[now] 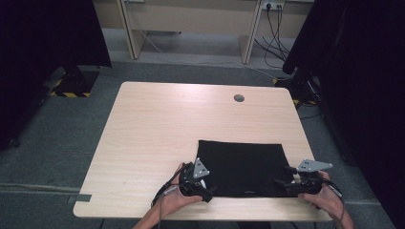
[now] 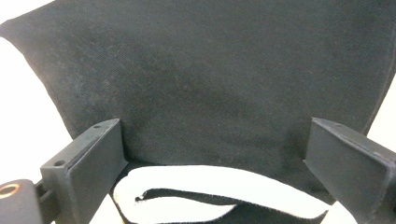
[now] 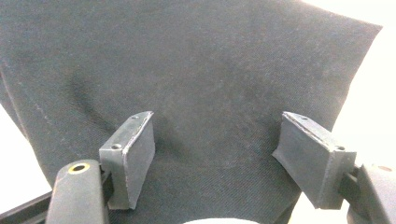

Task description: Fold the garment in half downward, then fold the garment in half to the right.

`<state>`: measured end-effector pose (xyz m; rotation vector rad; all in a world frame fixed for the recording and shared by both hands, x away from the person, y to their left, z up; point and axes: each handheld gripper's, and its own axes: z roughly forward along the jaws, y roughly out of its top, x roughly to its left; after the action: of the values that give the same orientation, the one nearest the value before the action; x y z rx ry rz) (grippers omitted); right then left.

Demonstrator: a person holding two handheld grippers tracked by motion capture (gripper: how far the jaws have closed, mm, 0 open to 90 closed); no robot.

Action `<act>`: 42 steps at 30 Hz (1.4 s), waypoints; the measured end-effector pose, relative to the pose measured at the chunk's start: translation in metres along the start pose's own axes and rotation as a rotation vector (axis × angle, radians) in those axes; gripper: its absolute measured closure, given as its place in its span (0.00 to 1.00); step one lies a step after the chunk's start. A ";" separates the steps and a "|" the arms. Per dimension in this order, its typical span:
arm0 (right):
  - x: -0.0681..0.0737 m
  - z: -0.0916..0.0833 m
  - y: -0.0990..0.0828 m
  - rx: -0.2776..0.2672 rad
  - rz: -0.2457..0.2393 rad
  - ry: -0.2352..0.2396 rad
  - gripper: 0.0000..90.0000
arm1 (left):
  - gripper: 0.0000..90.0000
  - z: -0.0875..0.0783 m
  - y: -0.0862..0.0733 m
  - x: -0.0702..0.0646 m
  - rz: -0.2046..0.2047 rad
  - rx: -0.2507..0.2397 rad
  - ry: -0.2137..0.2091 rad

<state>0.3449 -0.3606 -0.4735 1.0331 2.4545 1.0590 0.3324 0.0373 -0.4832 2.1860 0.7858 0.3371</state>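
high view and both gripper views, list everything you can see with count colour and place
cloth: one, black, flat on the near right part of the table, a white inner edge at its near hem in the left gripper view
table: one, light wood, centre of the high view
cable hole: one, grey, far right part of the tabletop
desk: one, beige, behind the table by the wall
cables: several, dark, hanging from a wall socket at the far right
curtains: two, black, far left and right side
hazard tape: one strip, yellow and black, floor at the left
left claw: one, black, open over the cloth's near left edge
right claw: one, black, open over the cloth's near right edge
hands: two, bottom edge
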 end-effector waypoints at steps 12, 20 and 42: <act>-0.002 -0.003 -0.002 0.003 0.002 -0.012 0.32 | 0.05 0.000 0.000 -0.003 0.006 -0.001 -0.017; 0.003 -0.005 0.001 0.007 0.026 -0.029 0.28 | 0.04 -0.001 0.000 -0.001 -0.030 -0.020 -0.047; 0.044 -0.008 0.023 -0.067 0.010 0.013 0.27 | 0.03 -0.032 -0.028 -0.009 -0.042 -0.014 -0.008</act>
<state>0.3214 -0.3230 -0.4505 1.0228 2.4086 1.1458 0.2988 0.0648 -0.4829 2.1532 0.8212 0.3114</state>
